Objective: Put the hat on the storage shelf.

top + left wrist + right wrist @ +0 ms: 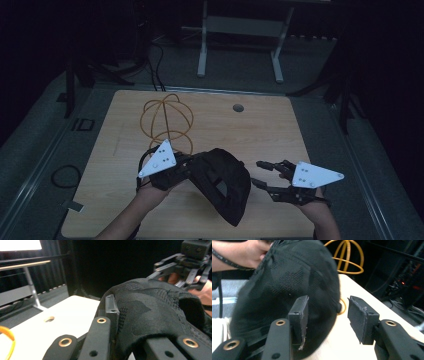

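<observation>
Left gripper (192, 167): jaws were clamped on the edge of a black cap (223, 184), with dark knit fabric bunched around the pads in the left gripper view; the exact pinch point was hard to make out under the folds.
Right gripper (261, 174): jaws stood partly apart with nothing between them, just beside the cap's right side and not touching it.
Black cap: it was held up over the near middle of the wooden table (280, 125), tilted, crown toward the right gripper in the right gripper view.
Wire stand (167, 119): an orange-yellow globe of wire hoops stood on the table behind the cap, toward the far left.
Table: light wood, with a small round hole (238, 107) near the far edge.
Hands: a person's left hand (150, 192) and right hand (312, 205) came in from the bottom of the high view.
Surroundings: dark room, with a white desk frame (240, 30) beyond the table.
</observation>
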A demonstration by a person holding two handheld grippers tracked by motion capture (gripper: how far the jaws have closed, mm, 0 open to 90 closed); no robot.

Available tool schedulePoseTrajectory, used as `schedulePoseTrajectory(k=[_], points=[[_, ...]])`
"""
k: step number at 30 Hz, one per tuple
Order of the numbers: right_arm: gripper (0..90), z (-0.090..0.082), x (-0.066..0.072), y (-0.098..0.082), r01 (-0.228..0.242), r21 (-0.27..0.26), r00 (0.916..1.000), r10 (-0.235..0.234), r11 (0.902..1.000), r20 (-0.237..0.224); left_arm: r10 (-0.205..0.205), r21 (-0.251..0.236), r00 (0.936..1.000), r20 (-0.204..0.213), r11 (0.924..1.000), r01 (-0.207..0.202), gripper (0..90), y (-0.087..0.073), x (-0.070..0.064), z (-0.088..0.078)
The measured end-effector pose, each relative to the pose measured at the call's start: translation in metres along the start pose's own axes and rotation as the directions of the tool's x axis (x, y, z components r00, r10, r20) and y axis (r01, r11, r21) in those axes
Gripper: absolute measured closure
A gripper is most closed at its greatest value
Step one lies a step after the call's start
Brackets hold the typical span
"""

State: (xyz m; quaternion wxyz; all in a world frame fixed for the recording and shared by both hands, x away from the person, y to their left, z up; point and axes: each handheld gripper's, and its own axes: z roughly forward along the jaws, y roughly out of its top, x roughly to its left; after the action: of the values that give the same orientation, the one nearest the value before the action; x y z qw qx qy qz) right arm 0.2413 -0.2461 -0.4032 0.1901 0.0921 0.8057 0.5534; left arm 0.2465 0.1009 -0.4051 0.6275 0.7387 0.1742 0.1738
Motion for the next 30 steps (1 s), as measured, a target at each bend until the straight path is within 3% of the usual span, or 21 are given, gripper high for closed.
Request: schedulePoseTrajectory(k=[5, 13, 17, 23, 30], points=[[49.0, 0.012, 0.003, 0.004, 0.023, 0.008, 0.9989, -0.022, 0.9997, -0.042, -0.002, -0.009, 0.9984, 0.056, 1.0000, 0.003, 88.2, 0.001, -0.003, 0.003], [57.3, 0.015, 0.004, 0.008, 0.040, -0.018, 0.9965, -0.041, 0.9990, -0.073, -0.012, -0.024, 0.9965, 0.082, 0.9996, 0.014, 88.2, 0.005, -0.002, 0.005], [64.4, 0.015, 0.005, 0.009, 0.044, -0.027, 0.9959, -0.046, 0.9987, -0.077, -0.014, -0.016, 0.9965, 0.083, 0.9998, 0.016, 88.2, 0.007, -0.002, 0.007], [86.4, 0.022, 0.007, 0.009, 0.042, 0.009, 0.9955, -0.041, 0.9991, -0.086, -0.019, -0.005, 0.9974, 0.069, 0.9998, 0.019, 88.2, 0.005, -0.002, 0.008], [88.2, 0.021, 0.005, 0.010, -0.021, -0.022, 0.9957, 0.019, 0.9995, -0.090, -0.028, 0.010, 0.9990, 0.034, 0.9996, 0.028, 87.7, 0.001, 0.004, 0.007]])
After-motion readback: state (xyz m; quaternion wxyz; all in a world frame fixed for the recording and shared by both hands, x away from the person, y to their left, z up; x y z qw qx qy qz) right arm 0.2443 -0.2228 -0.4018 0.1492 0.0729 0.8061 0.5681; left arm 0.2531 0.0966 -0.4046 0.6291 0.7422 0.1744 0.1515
